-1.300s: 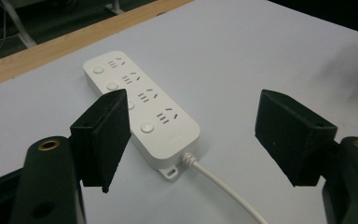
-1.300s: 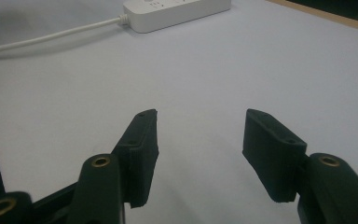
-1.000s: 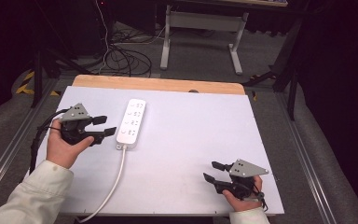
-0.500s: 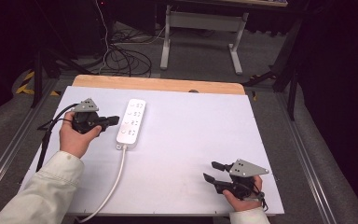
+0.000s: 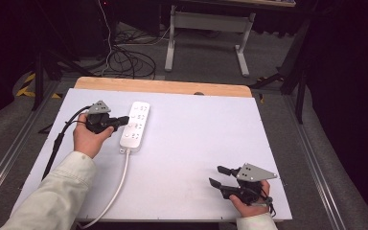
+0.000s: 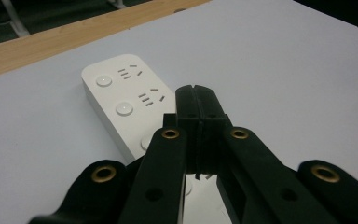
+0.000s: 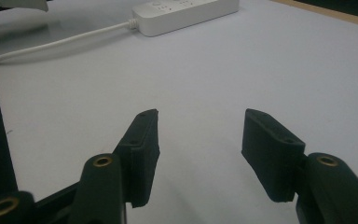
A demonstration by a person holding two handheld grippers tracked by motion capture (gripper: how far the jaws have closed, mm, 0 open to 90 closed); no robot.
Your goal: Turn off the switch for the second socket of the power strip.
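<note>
The white power strip (image 5: 135,125) is laid on the counter (image 5: 196,143) at far left. The left hand-held gripper (image 6: 198,100) is clenched empty over it. The right hand-held gripper (image 7: 200,135) is held released, well apart, near the front edge.

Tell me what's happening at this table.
A person holds a two-jaw gripper in each hand. The left gripper, jaws shut, has its tips over the white power strip, above its button row. The right gripper rests open near the white table's front edge, holding nothing.
</note>
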